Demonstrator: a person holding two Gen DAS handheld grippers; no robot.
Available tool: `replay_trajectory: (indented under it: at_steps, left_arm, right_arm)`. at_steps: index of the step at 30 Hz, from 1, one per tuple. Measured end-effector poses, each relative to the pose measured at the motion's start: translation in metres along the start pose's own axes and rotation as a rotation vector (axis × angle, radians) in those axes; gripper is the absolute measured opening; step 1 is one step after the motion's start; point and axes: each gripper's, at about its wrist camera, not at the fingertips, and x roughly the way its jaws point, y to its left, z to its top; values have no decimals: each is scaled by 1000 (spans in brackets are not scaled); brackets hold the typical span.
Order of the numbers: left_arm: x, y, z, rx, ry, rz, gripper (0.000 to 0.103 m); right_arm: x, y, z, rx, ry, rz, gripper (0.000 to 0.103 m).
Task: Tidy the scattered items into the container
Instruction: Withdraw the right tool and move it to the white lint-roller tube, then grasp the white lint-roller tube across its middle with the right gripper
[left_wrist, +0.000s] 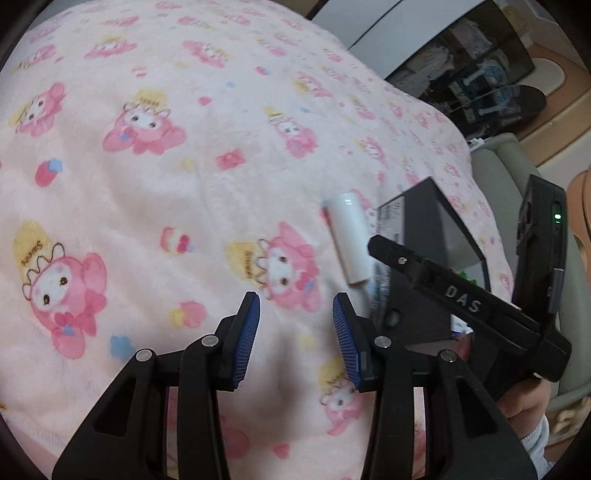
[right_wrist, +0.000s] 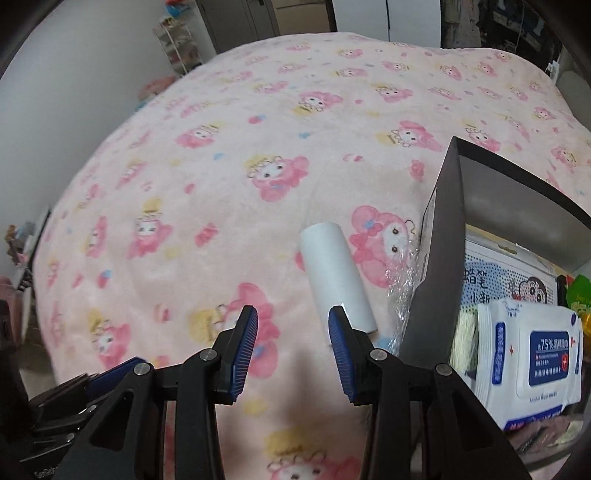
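Observation:
A white roll (left_wrist: 351, 238) (right_wrist: 338, 275) lies on the pink cartoon blanket (left_wrist: 147, 184) (right_wrist: 221, 184), just left of a dark grey box (left_wrist: 428, 221) (right_wrist: 439, 258). The box holds a white wipes pack (right_wrist: 532, 354) and other packets. Crinkled clear plastic (right_wrist: 400, 291) sits between the roll and the box wall. My right gripper (right_wrist: 293, 343) is open, its right pad at the roll's near end, nothing gripped. My left gripper (left_wrist: 295, 332) is open over bare blanket, the roll ahead to its right. The right gripper's black body (left_wrist: 461, 295) reaches toward the box in the left wrist view.
The blanket covers a bed that fills both views. A white wall (right_wrist: 74, 92) and a shelf rack (right_wrist: 179, 44) stand beyond the bed's left side. Dark shelving (left_wrist: 472, 81) and a grey-green edge (left_wrist: 513, 170) lie past the bed's right side. A hand (left_wrist: 524, 402) holds the right gripper.

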Motion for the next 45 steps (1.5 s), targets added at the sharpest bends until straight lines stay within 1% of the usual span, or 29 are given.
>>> replay_trajectory:
  at_steps: [5, 6, 8, 9, 10, 13, 16, 18, 19, 20, 21, 22, 24, 25, 26, 27, 28, 30, 31, 32, 34, 36, 39, 40, 43, 45]
  left_arm:
    - [18, 7, 11, -16, 14, -3, 42]
    - [21, 8, 13, -18, 17, -4, 42]
    - [28, 10, 17, -23, 22, -7, 42]
    - [31, 11, 20, -25, 24, -8, 42]
    - [34, 12, 22, -27, 27, -9, 42]
    - [44, 15, 28, -34, 35, -12, 42]
    - [53, 18, 34, -40, 42, -15, 42]
    - [58, 20, 37, -48, 47, -17, 42]
    - [58, 22, 36, -55, 47, -19, 42]
    - [57, 24, 35, -59, 47, -20, 42]
    - [55, 25, 33, -63, 46, -22, 42]
    - [54, 26, 32, -66, 44, -24, 42]
    - [51, 26, 30, -72, 42, -27, 42]
    - [50, 26, 28, -77, 38, -28, 42]
    - [48, 27, 28, -84, 31, -29, 42]
    - [44, 27, 26, -92, 21, -33, 42]
    - [40, 27, 25, -98, 9, -37, 40]
    - [32, 29, 25, -104, -13, -34, 40]
    - [29, 30, 27, -102, -22, -38, 40]
    - [29, 31, 30, -98, -27, -41, 40]
    - [34, 28, 41, -81, -14, -48, 40]
    - [43, 20, 53, -52, 11, -69, 40]
    - [57, 1, 72, 2, 15, -96, 40]
    - [65, -8, 81, 27, 17, -101, 41]
    - [96, -24, 100, 82, 70, -82, 41]
    - [114, -31, 108, 109, 110, -68, 40]
  right_arm:
    - [27, 4, 6, -3, 40, -46, 39]
    - [31, 4, 7, -1, 44, -49, 41]
    - [40, 4, 10, -2, 36, -63, 50]
    - [44, 5, 12, -6, 29, -75, 57]
    - [47, 5, 15, -16, 18, -98, 63]
    - [57, 1, 25, -17, 4, -156, 63]
    - [75, -5, 31, 7, 58, -188, 64]
    - [84, -4, 34, -8, 84, -217, 65]
    - [86, -4, 34, -10, 88, -216, 66]
    - [84, -6, 33, 4, 83, -192, 66]
    - [80, -7, 32, 14, 75, -169, 63]
    - [74, -7, 30, 18, 62, -145, 56]
    - [61, -2, 25, 3, 44, -111, 46]
    - [56, 1, 23, -7, 39, -92, 42]
    - [50, 4, 20, -10, 42, -55, 40]
    - [43, 7, 15, -7, 54, 2, 37]
    - [38, 9, 10, 0, 73, 70, 36]
    - [27, 13, 0, 12, 106, 189, 25]
    - [21, 15, -6, 14, 106, 204, 25]
    - [15, 14, -11, 18, 94, 193, 25]
    - [5, 9, -16, 35, 61, 129, 26]
    - [7, 4, -18, 59, 60, 96, 29]
    - [27, 3, -18, 73, 123, 85, 31]
    - [31, 4, -19, 77, 130, 86, 32]
    - [37, 2, -20, 100, 133, 93, 35]
    - [38, 1, -20, 102, 119, 93, 35]
